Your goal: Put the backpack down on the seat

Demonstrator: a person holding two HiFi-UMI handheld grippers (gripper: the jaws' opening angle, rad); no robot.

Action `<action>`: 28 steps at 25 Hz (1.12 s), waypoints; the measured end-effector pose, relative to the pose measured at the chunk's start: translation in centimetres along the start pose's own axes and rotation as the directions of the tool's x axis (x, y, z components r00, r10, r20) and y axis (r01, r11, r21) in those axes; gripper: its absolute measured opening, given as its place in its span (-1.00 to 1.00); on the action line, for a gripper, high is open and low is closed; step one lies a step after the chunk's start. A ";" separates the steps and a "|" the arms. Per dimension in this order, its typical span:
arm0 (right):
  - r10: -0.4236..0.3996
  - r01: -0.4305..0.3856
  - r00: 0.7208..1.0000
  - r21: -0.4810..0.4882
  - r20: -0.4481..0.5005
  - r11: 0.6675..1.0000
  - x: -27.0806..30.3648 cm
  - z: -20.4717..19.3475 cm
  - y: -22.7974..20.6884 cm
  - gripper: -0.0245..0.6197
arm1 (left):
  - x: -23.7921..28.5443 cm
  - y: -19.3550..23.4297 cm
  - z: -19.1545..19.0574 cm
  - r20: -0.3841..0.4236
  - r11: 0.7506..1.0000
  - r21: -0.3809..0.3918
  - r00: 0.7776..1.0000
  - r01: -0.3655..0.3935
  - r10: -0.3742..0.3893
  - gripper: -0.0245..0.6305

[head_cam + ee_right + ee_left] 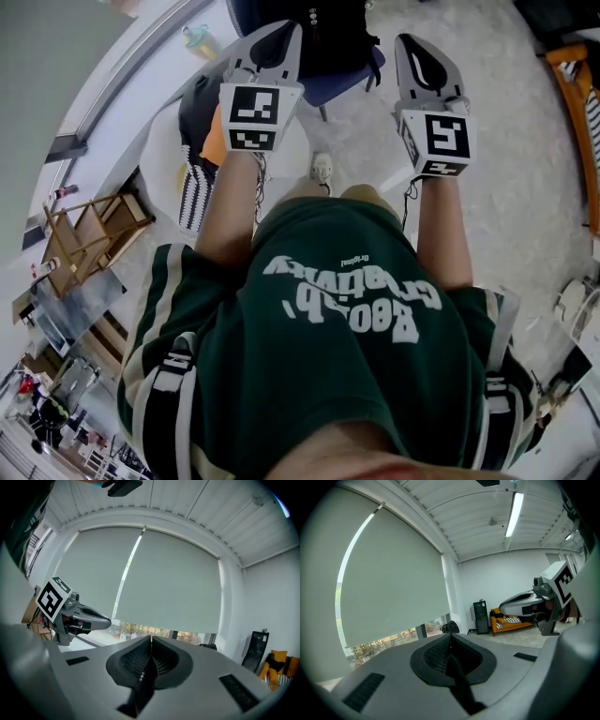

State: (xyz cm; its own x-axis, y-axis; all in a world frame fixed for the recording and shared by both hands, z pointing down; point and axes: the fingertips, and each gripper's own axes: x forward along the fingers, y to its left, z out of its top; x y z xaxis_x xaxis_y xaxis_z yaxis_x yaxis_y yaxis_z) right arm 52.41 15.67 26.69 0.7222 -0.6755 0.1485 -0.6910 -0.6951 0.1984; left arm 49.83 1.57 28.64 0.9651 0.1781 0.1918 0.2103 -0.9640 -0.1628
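Directly ahead, a grey roller blind (389,578) covers the big window. Below me, a pale speckled floor (506,216) spreads around my green shirt (309,375). A round white table (159,155) stands at my left. In front of me is a blue chair (342,82), and the black backpack (323,37) shows over its seat, between my two grippers. Whether it rests on the cushion I cannot tell. My left gripper (287,30) and right gripper (405,43) extend side by side, nearly level, with their marker cubes facing up. Both pairs of jaws are pressed together. The left pinches a black strap (461,688) that trails down from the pads. The right pinches a riveted strap (139,679), dark with small pale studs.
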 end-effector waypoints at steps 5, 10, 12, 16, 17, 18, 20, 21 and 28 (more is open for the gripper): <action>0.009 -0.009 1.000 0.004 -0.015 1.000 4.9 -0.2 -0.4 -0.81 | 3.3 3.7 -1.0 -0.015 1.000 -0.010 1.000 -0.003 0.003 -0.87; 0.028 -0.028 0.999 0.014 -0.029 1.000 8.2 -0.5 -0.5 -0.81 | 5.3 6.1 -2.5 -0.040 0.999 -0.031 0.999 -0.013 0.012 -0.87; 0.040 -0.039 0.999 0.017 -0.033 0.999 9.2 -0.9 -0.6 -0.81 | 5.9 6.7 -3.1 -0.052 0.999 -0.038 0.998 -0.024 0.022 -0.87; 0.073 -0.072 0.996 0.020 -0.041 0.997 11.7 -1.6 -1.2 -0.81 | 7.7 7.9 -3.8 -0.075 0.998 -0.040 0.996 -0.049 0.046 -0.87; 0.081 -0.080 0.996 0.021 -0.040 0.997 12.5 -1.7 -1.6 -0.81 | 8.4 8.1 -3.9 -0.082 0.998 -0.038 0.995 -0.056 0.053 -0.87; 0.090 -0.089 0.995 0.022 -0.038 0.996 13.2 -1.9 -2.0 -0.81 | 9.1 8.4 -4.1 -0.089 0.997 -0.038 0.994 -0.064 0.061 -0.87; 0.113 -0.112 0.993 0.027 -0.035 0.993 14.9 -2.3 -2.9 -0.81 | 10.6 9.0 -4.4 -0.107 0.996 -0.036 0.991 -0.081 0.077 -0.87; 0.124 -0.123 0.992 0.031 -0.034 0.992 15.8 -2.5 -3.4 -0.81 | 11.3 9.3 -4.5 -0.116 0.995 -0.035 0.990 -0.090 0.085 -0.87; 0.208 -0.206 0.978 0.070 -0.024 0.976 22.3 -4.1 -7.6 -0.81 | 17.3 11.1 -5.6 -0.185 0.988 -0.019 0.972 -0.153 0.147 -0.87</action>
State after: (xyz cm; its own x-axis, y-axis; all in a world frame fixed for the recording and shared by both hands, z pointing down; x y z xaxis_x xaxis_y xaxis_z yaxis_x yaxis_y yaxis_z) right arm 73.90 6.92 32.48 0.5633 -0.7992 0.2095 -0.8252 -0.5568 0.0950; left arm 67.95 -7.13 35.59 0.9400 -0.0055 0.3412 0.0567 -0.9834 -0.1722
